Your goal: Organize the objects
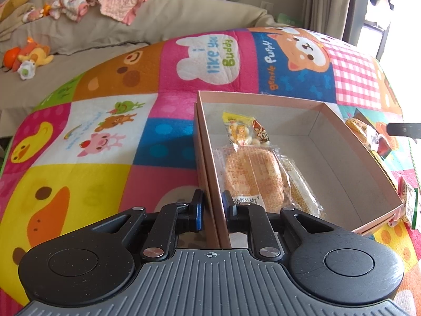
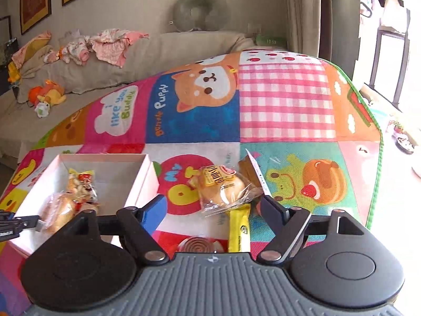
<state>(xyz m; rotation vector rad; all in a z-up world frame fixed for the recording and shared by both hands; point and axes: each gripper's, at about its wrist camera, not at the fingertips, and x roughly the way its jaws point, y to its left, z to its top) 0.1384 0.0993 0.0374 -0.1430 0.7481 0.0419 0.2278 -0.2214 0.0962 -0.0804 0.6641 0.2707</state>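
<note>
A pink cardboard box (image 1: 342,163) lies on the cartoon play mat (image 1: 92,131). In it are a sweets packet (image 1: 244,131), a wrapped bread (image 1: 252,176) and a grain bar (image 1: 302,192). My left gripper (image 1: 213,206) is shut on the box's near-left wall, one pad on each side. In the right wrist view the box (image 2: 150,173) sits to the left. My right gripper (image 2: 211,202) stands wide open over loose snacks on the mat, touching none: a wrapped bun (image 2: 223,187), a yellow bar (image 2: 238,231) and a round spiral snack (image 2: 196,246). A brown packet (image 2: 250,168) lies behind the bun.
More packets (image 1: 363,131) lie on the mat right of the box. A beige sofa (image 2: 147,60) behind the mat carries clothes (image 2: 105,44) and plush toys (image 2: 47,94). The mat's green edge (image 2: 373,131) runs along the right, with bright floor beyond.
</note>
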